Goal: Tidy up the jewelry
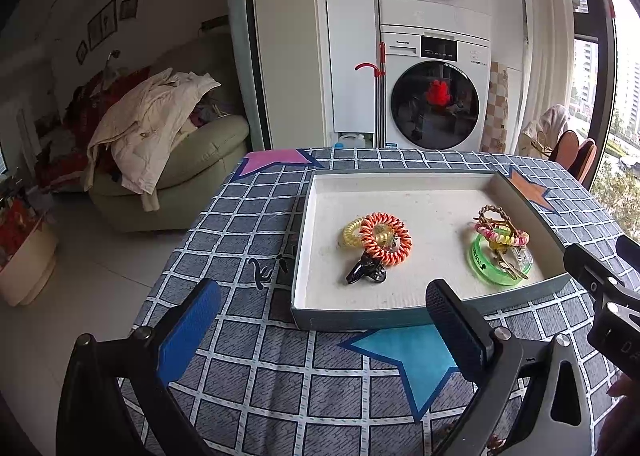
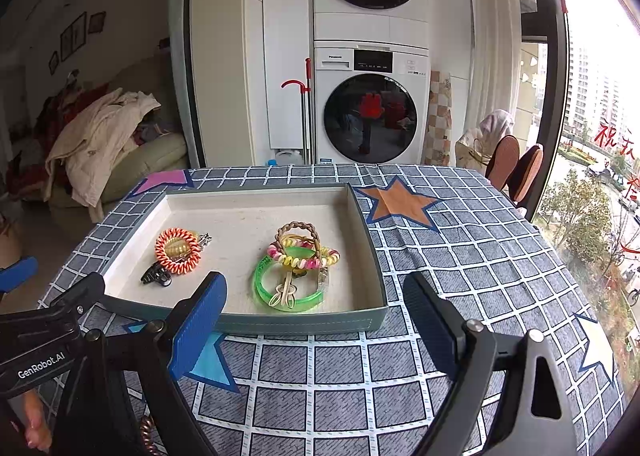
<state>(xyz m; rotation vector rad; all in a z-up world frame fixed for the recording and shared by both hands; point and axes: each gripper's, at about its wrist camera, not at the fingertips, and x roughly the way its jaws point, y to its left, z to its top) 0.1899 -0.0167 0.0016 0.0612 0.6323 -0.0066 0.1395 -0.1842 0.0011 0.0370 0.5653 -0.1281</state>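
At the far left a sofa (image 1: pixel 192 151) heaped with pale clothes (image 1: pixel 148 123) stands beyond the surface (image 1: pixel 248 240), which is covered in a blue grid cloth with coloured stars. The left gripper (image 1: pixel 324 328) hovers above the near part of the cloth, just short of the tray (image 1: pixel 304 232), its jaws released and spread wide with nothing between them. Inside the tray's left half lies an orange coil hair tie (image 1: pixel 386 238), overlapping a yellow coil hair tie (image 1: pixel 354 232), with a black claw clip (image 1: pixel 366 270) touching its near side. Further right, well apart from that group, a green bangle (image 2: pixel 264 284) lies flat near the tray's front wall, with a braided brown hair tie (image 2: pixel 298 234) and a pink-and-yellow coil tie (image 2: pixel 308 258) resting across it, plus a clear clip (image 2: pixel 323 276) at its right edge. The right gripper (image 2: pixel 316 320) hangs over the tray's near right corner, its jaws likewise released and empty. Behind the surface stands a washing machine (image 2: pixel 372 103).
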